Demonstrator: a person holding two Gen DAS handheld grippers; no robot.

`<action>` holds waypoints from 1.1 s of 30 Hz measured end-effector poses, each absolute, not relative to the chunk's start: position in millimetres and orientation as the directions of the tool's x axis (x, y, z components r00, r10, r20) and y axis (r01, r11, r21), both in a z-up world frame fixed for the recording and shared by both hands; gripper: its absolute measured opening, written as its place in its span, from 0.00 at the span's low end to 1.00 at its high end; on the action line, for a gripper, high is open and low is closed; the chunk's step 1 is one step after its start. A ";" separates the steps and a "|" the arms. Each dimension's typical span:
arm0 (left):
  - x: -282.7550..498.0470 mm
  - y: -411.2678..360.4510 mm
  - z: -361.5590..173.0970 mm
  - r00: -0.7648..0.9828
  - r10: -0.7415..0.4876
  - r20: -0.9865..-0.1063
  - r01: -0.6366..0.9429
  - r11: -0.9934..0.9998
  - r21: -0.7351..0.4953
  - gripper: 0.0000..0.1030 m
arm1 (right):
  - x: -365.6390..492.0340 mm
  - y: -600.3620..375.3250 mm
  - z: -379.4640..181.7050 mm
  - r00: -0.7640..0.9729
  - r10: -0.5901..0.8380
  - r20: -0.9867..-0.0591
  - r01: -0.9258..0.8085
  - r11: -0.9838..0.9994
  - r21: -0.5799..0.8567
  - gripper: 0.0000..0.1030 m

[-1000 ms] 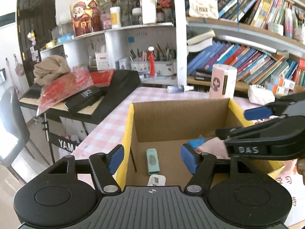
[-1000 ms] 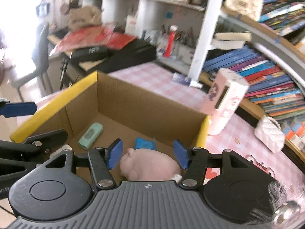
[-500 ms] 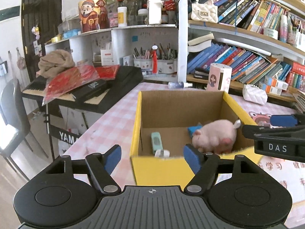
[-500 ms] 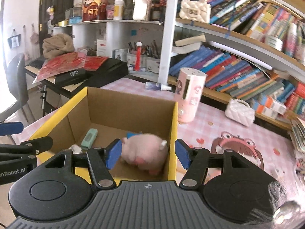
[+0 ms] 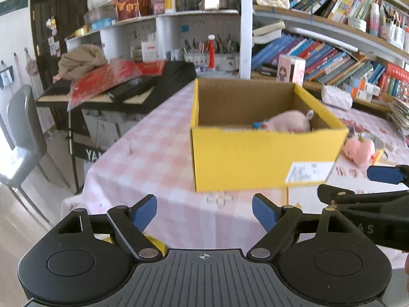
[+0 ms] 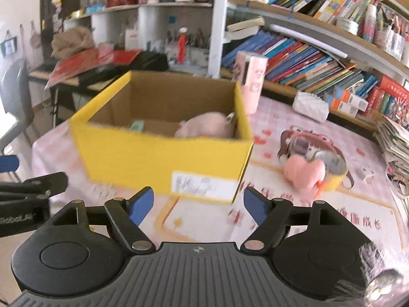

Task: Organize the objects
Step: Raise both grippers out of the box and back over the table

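Left wrist view: "YA" is readable on the keyboard stand [image 5: 94,153], "AS" on the right gripper's [image 5: 363,199] side. The yellow box [image 5: 255,158], a second ago directly under the camera, now sits farther off on the checked tablecloth [image 5: 153,153], with the pink plush pig [image 5: 288,124] inside. The left gripper [image 5: 204,211] is empty, jaws spread and just been widening.

Right wrist view: a blurred white label [image 6: 204,183] marks the box [image 6: 158,158]. The pig [image 6: 204,128], earlier between the blue pads, lies in the box beside a mint item [image 6: 136,125]; another pink plush [image 6: 304,172] lies on the table. The right gripper [image 6: 198,206] is empty, jaws just been opening.
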State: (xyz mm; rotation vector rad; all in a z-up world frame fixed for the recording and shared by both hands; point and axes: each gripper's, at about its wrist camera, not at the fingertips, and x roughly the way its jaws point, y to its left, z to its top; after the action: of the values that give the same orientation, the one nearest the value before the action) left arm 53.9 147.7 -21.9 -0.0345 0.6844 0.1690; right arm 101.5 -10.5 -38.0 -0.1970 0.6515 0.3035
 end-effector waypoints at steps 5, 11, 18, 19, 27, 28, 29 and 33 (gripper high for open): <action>35.3 144.9 -27.1 0.748 0.139 -0.649 -0.163 0.986 0.023 0.82 | 77.2 -10.0 -43.4 0.745 0.217 -0.631 -0.352 0.931 -0.097 0.80; 20.7 134.1 -33.3 0.738 0.110 -0.666 -0.128 0.992 0.022 0.83 | 53.8 -21.6 -51.5 0.742 0.195 -0.642 -0.328 0.940 -0.093 0.81; 11.9 110.0 -39.6 0.732 0.039 -0.681 -0.029 0.999 0.027 0.83 | 34.1 -48.5 -59.3 0.742 0.132 -0.657 -0.236 0.969 -0.072 0.81; 12.2 106.9 -39.6 0.733 0.030 -0.680 -0.018 1.000 0.025 0.83 | 31.8 -52.4 -59.8 0.743 0.122 -0.658 -0.224 0.972 -0.073 0.81; 22.1 71.6 -38.6 0.737 -0.055 -0.674 0.103 0.994 0.032 0.83 | 23.9 -91.4 -58.6 0.754 0.023 -0.657 -0.093 0.993 -0.072 0.81; 24.4 67.3 -38.5 0.737 -0.063 -0.673 0.115 0.993 0.034 0.83 | 23.5 -96.0 -58.7 0.754 0.011 -0.657 -0.077 0.994 -0.071 0.81; 27.0 62.4 -38.6 0.736 -0.071 -0.673 0.128 0.991 0.035 0.83 | 23.7 -100.8 -58.7 0.754 0.001 -0.656 -0.062 0.996 -0.070 0.81; 40.0 45.4 -38.1 0.734 -0.097 -0.673 0.164 0.986 0.038 0.83 | 29.4 -118.3 -58.5 0.754 -0.033 -0.656 -0.016 0.997 -0.069 0.82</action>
State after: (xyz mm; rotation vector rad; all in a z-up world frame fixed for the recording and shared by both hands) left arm 40.0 45.4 -38.1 0.0968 0.7333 -0.1436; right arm 29.4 -118.3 -58.5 -0.0722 0.7173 -0.0091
